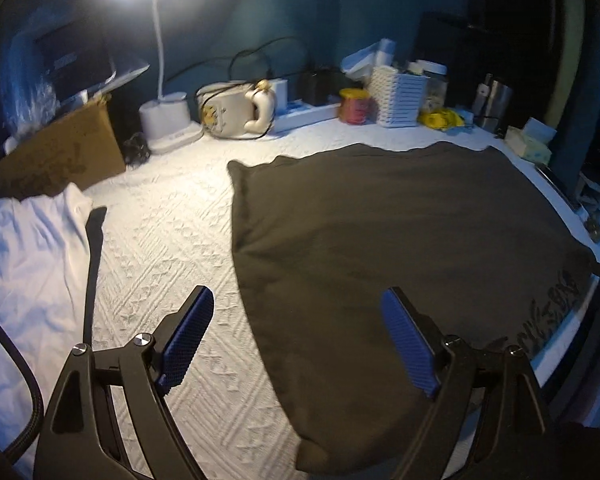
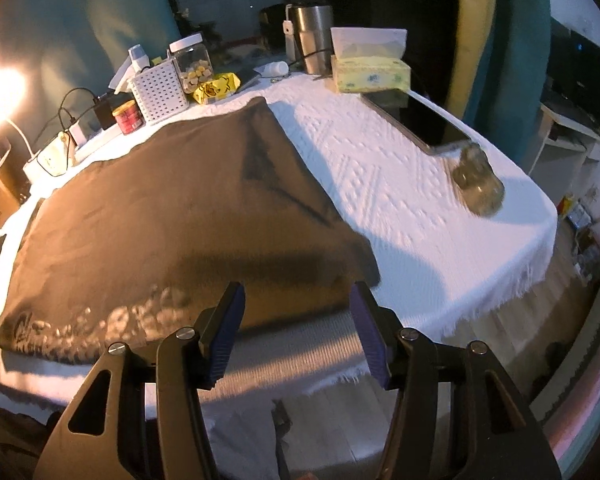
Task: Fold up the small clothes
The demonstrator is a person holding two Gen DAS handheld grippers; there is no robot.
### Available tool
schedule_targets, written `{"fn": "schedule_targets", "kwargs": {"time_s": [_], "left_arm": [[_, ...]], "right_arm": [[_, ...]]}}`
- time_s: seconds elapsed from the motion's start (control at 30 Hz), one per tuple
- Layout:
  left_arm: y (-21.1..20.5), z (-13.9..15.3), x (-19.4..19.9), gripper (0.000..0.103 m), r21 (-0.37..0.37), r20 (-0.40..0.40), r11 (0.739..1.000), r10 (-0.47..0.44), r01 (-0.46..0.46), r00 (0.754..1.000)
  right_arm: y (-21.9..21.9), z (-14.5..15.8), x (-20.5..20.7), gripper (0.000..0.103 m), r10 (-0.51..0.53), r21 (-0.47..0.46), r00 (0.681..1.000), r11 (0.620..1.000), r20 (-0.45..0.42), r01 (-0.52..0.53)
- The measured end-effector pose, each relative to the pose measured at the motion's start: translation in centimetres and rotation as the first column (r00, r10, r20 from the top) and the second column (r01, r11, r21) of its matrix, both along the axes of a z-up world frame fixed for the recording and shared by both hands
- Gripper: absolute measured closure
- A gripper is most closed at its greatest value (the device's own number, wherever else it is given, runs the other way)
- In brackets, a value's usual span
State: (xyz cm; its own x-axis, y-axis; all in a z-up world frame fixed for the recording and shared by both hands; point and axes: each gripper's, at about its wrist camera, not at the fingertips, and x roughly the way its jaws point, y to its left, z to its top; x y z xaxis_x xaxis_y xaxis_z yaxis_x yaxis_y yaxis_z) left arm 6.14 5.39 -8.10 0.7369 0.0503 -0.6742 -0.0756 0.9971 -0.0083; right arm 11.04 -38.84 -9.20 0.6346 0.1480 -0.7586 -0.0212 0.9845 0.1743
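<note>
My left gripper (image 1: 296, 312) hangs above the tabletop (image 1: 172, 248) with its jaws spread wide and nothing between them; its blue pads (image 1: 188, 332) straddle the near left edge of the dark garment (image 1: 380, 240), one pad over the white textured cloth that covers the tabletop and the other over the fabric, neither pressing on it. My right gripper (image 2: 296, 320) is likewise wide open and empty, poised just short of the garment's near right corner, with the fringed edge of the tabletop cloth below it. The dark garment (image 2: 172, 208) lies flat and folded across the middle of the tabletop, a faint pale print along its near edge and a darker crease mark running toward its far corner. In the left wrist view a white garment (image 1: 32, 248) lies crumpled at the left, well apart from the dark one, with a cardboard box (image 1: 60, 152) behind it. Along the far edge stand a lit desk lamp (image 1: 168, 116), a white slatted basket (image 1: 396, 96), a small red tin (image 1: 354, 106) and a yellow packet (image 1: 440, 118). In the right wrist view a tissue box (image 2: 370, 74) and a steel tumbler (image 2: 312, 36) sit at the far side, a tablet (image 2: 424, 120) lies to the right of the garment, and a glass jar (image 2: 478, 182), blurred, rests just beside the tablet's near end.
</note>
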Motion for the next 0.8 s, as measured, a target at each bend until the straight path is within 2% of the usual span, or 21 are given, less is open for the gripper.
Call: {"fn": "schedule_targets", "kwargs": {"time_s": [0.13, 0.33, 0.4, 0.53, 0.8], "left_arm": [[-1.6, -0.2, -0.2, 0.017, 0.049, -0.001, 0.999, -0.004, 0.004, 1.000], [-1.7, -1.1, 0.7, 0.017, -0.048, -0.048, 0.999, -0.017, 0.015, 0.999], [-1.6, -1.2, 0.9, 0.017, -0.048, -0.055, 0.999, -0.010, 0.008, 0.998], [-1.2, -1.5, 1.6, 0.017, -0.049, -0.077, 0.999, 0.006, -0.010, 0.997], [0.0, -2.0, 3.3, 0.017, -0.047, -0.113, 0.998, 0.033, -0.038, 0.993]], "right_arm": [[0.0, -0.8, -0.7, 0.045, 0.000, 0.012, 1.000, 1.000, -0.017, 0.000], [0.5, -1.6, -0.3, 0.044, 0.019, 0.048, 0.999, 0.999, -0.037, -0.018], [0.5, -2.0, 0.2, 0.043, 0.014, 0.063, 0.999, 0.998, -0.052, -0.011], [0.6, -2.1, 1.2, 0.031, 0.003, 0.098, 0.999, 0.995, -0.042, 0.002], [1.6, -2.1, 4.5, 0.030, -0.011, 0.130, 1.000, 0.991, -0.022, 0.013]]}}
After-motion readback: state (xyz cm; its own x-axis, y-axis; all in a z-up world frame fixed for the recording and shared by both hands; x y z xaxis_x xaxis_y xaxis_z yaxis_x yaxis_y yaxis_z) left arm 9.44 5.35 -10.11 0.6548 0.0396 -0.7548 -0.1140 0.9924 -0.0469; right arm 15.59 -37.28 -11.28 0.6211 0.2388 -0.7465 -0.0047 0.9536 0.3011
